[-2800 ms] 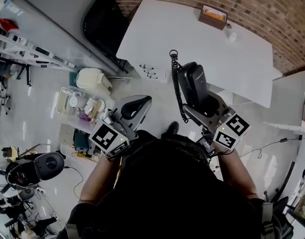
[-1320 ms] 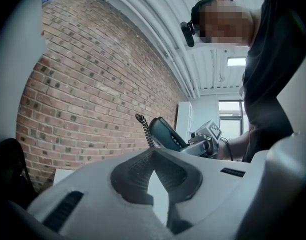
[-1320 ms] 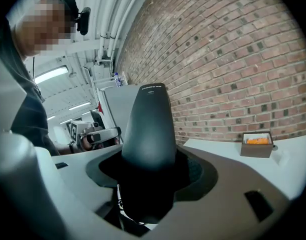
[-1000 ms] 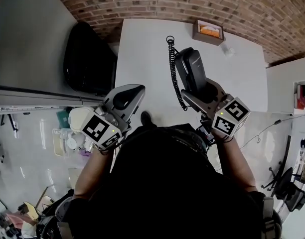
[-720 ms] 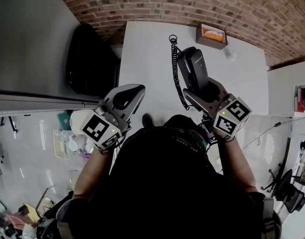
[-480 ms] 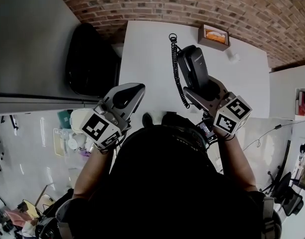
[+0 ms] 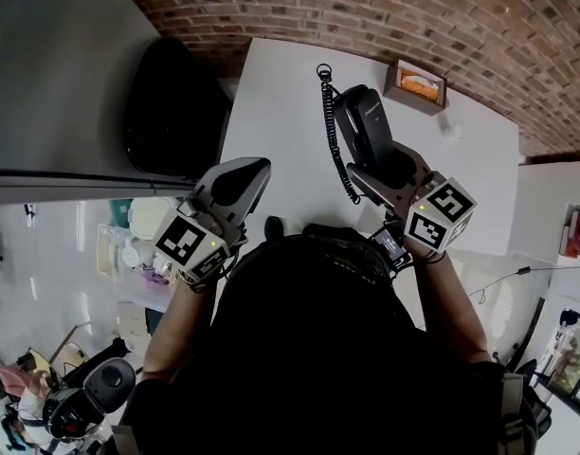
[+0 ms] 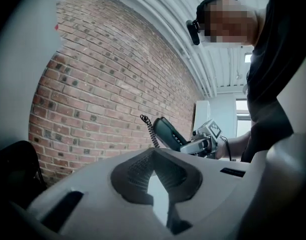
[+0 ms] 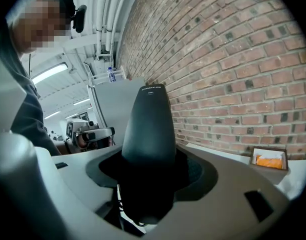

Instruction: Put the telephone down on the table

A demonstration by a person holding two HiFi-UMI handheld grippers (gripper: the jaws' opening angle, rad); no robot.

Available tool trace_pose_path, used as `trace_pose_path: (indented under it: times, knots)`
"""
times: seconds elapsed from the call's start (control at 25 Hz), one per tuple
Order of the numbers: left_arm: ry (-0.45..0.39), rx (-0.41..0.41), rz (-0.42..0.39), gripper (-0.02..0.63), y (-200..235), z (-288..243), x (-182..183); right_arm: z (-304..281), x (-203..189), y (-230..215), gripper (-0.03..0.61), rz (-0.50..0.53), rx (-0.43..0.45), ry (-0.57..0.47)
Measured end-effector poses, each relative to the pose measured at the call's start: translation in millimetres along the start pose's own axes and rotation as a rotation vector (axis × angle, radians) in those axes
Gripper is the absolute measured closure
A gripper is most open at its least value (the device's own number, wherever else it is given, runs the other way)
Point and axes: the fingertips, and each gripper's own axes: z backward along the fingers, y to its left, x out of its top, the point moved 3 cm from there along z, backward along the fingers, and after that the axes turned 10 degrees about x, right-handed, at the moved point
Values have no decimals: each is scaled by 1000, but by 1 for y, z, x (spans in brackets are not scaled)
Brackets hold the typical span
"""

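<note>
A black telephone handset (image 7: 363,126) with a coiled cord (image 7: 329,121) is held above the white table (image 7: 276,112). My right gripper (image 7: 389,164) is shut on its lower end. In the right gripper view the handset (image 9: 150,124) stands up between the jaws of my right gripper (image 9: 148,171). My left gripper (image 7: 241,180) hovers at the table's near left edge, shut with nothing in it. Seen from the left gripper (image 8: 153,169), the handset (image 8: 165,132) and its cord (image 8: 149,128) are at the right, in front of the brick wall.
A small open box with orange contents (image 7: 421,85) sits at the table's far right, a small white object (image 7: 450,129) beside it. A black chair (image 7: 172,107) stands left of the table, next to a grey partition (image 7: 53,83). A brick wall (image 7: 366,8) runs behind.
The person has stepped up to the table, and the handset now hangs over it. In the last second both grippers have barely shifted. The right gripper still holds the handset.
</note>
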Motion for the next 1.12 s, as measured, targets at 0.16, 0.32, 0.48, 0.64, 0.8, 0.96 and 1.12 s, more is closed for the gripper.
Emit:
trace_pose_path:
  times: [0.16,0.32,0.48,0.64,0.8,0.96,1.12]
  knots:
    - [-7,72,0,606,0,-14,-3,6,-4,-27,302,-7,43,27]
    - [26,146,1,606,-1,-28,-11,8,-9,-49,302,-9,92,62]
    - [23,230,16,606,11,-33,-23,2,-13,-68,302,0,130,94]
    - [66,232,31,606,9,-45,-42,-8,-25,-84,302,-18,149,134]
    - [119,212,67,606,11,-55,-59,-22,-38,-99,302,-51,150,174]
    - [148,190,87,606,21,-62,-77,-35,-49,-109,302,-58,134,208]
    - [156,159,69,606,36,-68,-102,-49,-62,-120,302,-92,119,233]
